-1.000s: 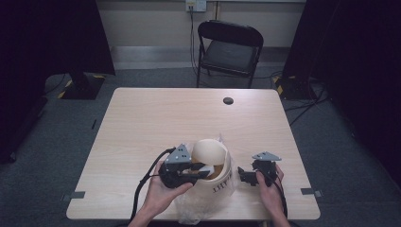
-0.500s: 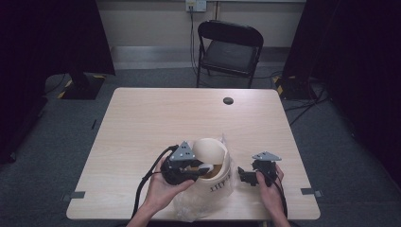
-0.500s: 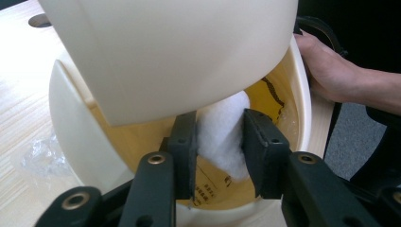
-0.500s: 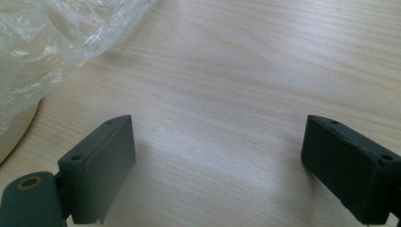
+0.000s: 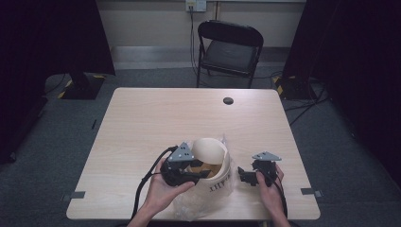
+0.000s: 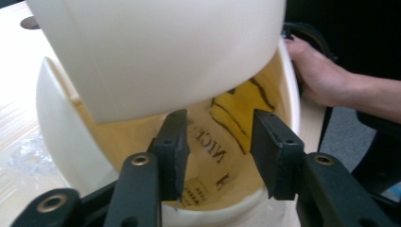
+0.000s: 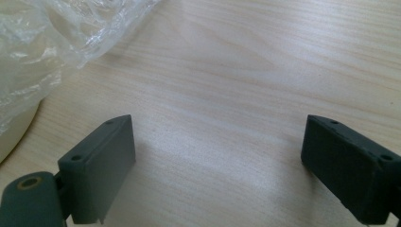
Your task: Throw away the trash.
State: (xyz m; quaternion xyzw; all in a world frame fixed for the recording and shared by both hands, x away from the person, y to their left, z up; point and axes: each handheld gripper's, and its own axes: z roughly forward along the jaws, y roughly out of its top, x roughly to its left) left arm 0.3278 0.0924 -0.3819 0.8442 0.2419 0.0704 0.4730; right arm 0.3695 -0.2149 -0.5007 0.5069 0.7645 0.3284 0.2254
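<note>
Left gripper view, gripper (image 6: pixel 220 151) parted, inside cream container (image 6: pixel 142 56)

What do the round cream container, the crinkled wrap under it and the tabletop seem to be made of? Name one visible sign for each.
Container: probably paperboard or thin plastic, matte cream outside, with a yellowish printed lining inside; its thin curved wall suggests this.
Wrap: clear plastic film, glossy and creased.
Tabletop: light wood-grain surface, likely laminate, smooth with faint streaks.
</note>
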